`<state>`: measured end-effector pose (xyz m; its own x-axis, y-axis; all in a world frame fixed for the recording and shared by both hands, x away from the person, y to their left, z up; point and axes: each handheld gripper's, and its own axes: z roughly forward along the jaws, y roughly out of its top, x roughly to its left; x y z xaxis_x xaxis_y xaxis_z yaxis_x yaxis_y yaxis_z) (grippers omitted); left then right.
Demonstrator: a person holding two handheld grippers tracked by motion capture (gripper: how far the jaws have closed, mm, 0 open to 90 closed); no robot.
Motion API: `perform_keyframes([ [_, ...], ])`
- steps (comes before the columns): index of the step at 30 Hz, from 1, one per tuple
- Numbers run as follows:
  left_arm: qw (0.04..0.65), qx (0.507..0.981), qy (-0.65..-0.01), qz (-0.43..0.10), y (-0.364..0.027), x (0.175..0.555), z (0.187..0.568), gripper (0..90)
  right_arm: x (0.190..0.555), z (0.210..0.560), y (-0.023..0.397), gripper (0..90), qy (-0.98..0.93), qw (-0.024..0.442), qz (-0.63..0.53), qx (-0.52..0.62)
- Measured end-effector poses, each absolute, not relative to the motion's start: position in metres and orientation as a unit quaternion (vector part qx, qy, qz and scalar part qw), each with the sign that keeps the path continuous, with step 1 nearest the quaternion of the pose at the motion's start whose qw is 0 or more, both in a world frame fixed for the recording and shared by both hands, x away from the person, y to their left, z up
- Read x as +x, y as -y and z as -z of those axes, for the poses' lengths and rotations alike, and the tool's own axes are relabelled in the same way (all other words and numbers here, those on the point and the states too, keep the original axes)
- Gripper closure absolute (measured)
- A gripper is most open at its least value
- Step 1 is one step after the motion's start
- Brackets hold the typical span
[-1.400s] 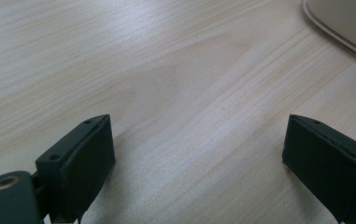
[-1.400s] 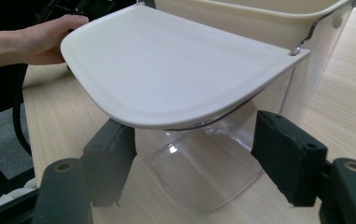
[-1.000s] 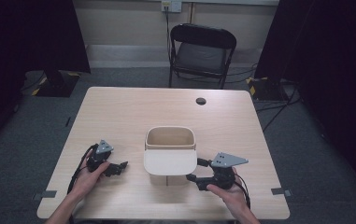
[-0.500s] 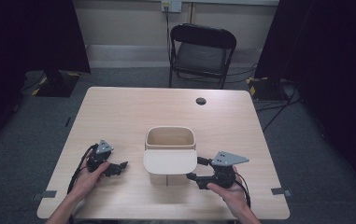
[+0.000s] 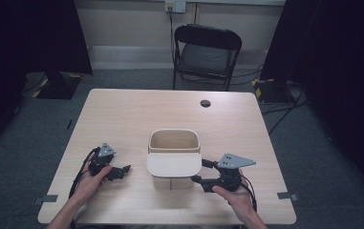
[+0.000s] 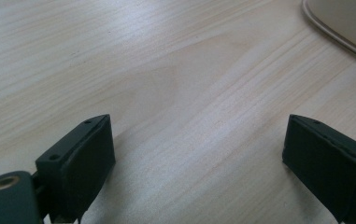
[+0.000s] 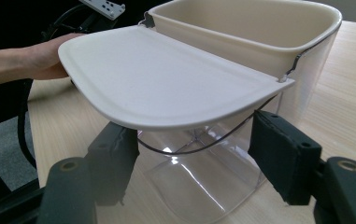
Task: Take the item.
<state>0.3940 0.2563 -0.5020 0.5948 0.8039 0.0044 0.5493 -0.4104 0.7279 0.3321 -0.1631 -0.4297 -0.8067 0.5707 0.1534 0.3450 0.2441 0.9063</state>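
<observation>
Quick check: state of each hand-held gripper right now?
Left hand-held gripper: open, nothing between its jaws.
Right hand-held gripper: open, jaws just closing slightly beneath the cream plastic hinged lid, gripping nothing.

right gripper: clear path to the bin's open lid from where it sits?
Probably yes. The right gripper sits beside the bin, jaws open just under the flipped-out lid, nothing between them. The left gripper rests apart.

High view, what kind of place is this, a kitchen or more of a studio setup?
Probably a recording studio or lab, not a kitchen: black curtains hang at both sides, cables trail over grey carpet, and a lone wooden table stands with a folding chair behind it.
</observation>
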Motion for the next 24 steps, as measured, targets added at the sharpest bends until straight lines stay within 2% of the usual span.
perform_keyframes([
  [24, 0.353, 0.82, -0.412, -0.181, -0.2564, 0.394, 0.5019, 8.6, 0.332, 0.4246, 0.164, 32.7, -0.774, 0.109, -0.549, 0.294],
])
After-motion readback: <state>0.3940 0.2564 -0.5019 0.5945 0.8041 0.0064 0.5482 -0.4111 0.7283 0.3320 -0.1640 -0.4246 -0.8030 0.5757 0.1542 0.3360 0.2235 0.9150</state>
